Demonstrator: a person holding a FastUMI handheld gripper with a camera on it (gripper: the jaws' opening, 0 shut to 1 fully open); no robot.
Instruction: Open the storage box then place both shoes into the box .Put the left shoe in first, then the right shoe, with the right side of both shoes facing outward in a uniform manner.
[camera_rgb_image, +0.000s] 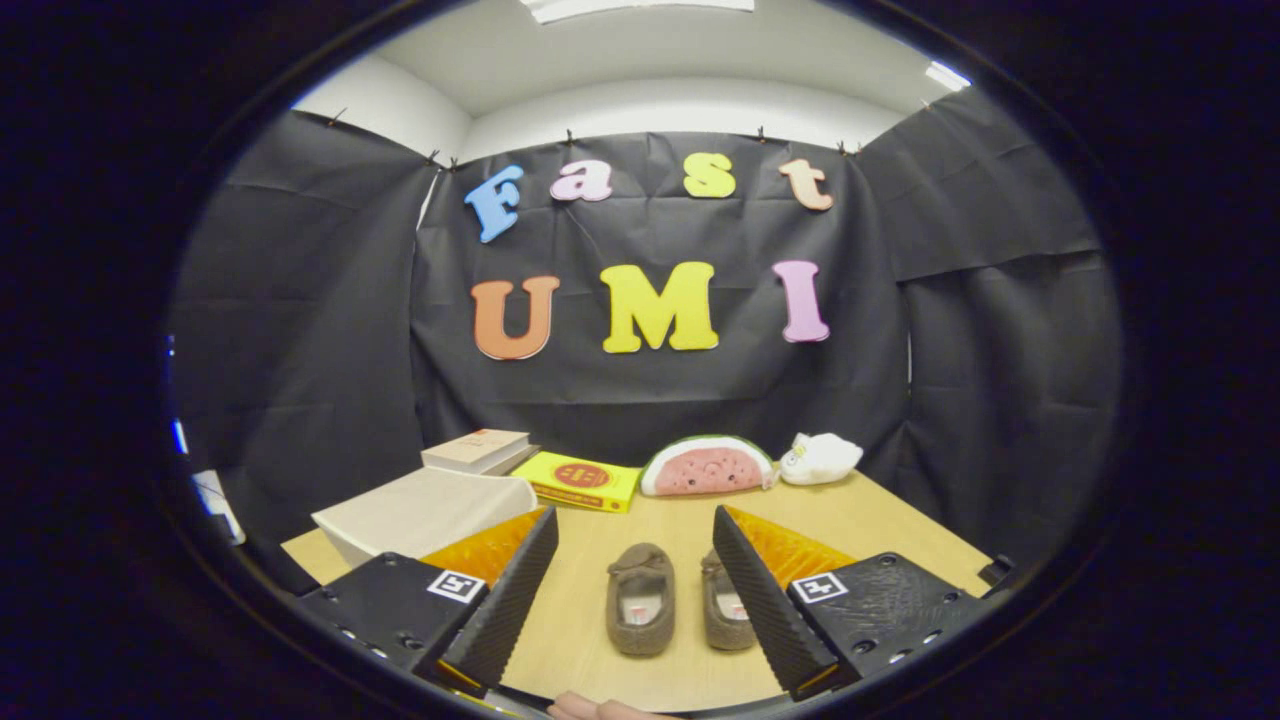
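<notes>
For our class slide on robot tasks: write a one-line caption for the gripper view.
Open hand-held gripper frames two brown shoes on the wooden table, the closed white storage box beyond its left finger.

From my remote seat I see an evenly lit booth, with bright ceiling panels (640, 6) overhead burning out to plain white glare. The wooden table (880, 520) is well lit with soft, faint shadows under the shoes (640, 600), which look sharp, as do the spread fingers of the gripper (632, 590). Fisheye distortion bows the cloth walls (300, 330) outward, and the picture dims and softens toward its rim.
</notes>
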